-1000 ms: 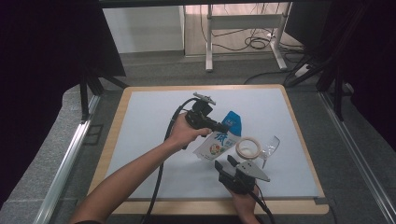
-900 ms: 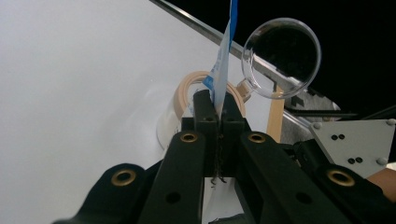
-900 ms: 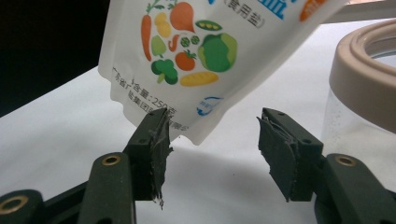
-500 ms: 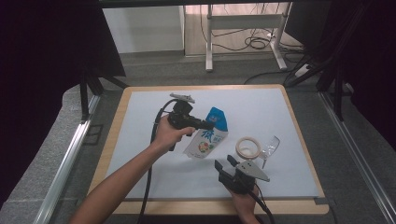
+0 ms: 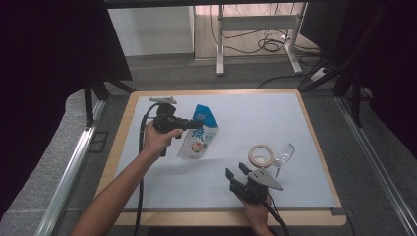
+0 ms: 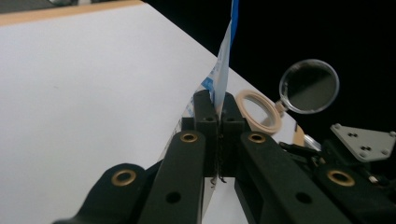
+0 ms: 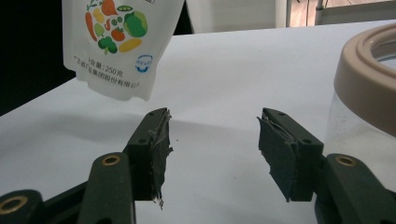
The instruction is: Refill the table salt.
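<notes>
White sheeting covers the wood-edged table (image 5: 147,101), which stands on a grey floor with dark curtains at both sides and a white desk frame (image 5: 255,22) with loose cables behind it, at twelve o'clock in the high view.

The person's left forearm comes in from seven o'clock and slants up toward the table's left half, the hand wrapped round the left gripper (image 5: 196,124), which points level toward three o'clock. Its jaws are closed tight on the edge of a white and blue pouch (image 5: 199,137); in the left gripper view the thin blue-edged film runs up between the two pads. The pouch hangs clear of the sheet, its printed vegetables facing the right gripper.

The right hand sits at the near edge, about five o'clock, with the right gripper (image 5: 236,170) aimed toward eleven o'clock. Its jaws stand partly apart with nothing between them. Just beyond it, at its one o'clock, lie a tan ring (image 5: 261,155) and a clear glass jar (image 5: 284,155), touching.
</notes>
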### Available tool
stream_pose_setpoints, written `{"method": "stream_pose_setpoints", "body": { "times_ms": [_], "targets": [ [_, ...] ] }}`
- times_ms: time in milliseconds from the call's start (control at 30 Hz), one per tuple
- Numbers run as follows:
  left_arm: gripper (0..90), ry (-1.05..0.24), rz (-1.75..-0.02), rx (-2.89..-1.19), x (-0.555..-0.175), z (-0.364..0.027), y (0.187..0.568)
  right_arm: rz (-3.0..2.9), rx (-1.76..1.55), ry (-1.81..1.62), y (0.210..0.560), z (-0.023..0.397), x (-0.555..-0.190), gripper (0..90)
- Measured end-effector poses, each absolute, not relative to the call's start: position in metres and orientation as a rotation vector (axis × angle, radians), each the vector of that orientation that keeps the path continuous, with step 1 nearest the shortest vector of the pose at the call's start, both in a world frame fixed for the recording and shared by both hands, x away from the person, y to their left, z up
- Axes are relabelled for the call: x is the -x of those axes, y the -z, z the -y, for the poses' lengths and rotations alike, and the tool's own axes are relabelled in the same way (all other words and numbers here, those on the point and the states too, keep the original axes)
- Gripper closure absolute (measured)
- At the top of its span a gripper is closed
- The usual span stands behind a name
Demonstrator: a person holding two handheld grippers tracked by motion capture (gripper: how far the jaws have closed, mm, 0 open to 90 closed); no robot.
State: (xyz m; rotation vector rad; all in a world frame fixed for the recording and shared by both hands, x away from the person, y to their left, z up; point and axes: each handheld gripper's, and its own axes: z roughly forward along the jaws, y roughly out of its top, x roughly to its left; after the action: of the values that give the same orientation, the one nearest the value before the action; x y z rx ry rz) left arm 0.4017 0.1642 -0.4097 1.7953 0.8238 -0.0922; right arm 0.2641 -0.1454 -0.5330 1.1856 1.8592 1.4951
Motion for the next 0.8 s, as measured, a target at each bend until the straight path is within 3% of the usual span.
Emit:
{"method": "stream_pose_setpoints", "body": {
  "times_ms": [800],
  "targets": [
    [90.0, -0.115, -0.963, -1.629, -0.432, -0.220, 0.441, -1.862, -1.187, -1.492, 0.533, 0.146, -0.266, 43.0]
  ]
}}
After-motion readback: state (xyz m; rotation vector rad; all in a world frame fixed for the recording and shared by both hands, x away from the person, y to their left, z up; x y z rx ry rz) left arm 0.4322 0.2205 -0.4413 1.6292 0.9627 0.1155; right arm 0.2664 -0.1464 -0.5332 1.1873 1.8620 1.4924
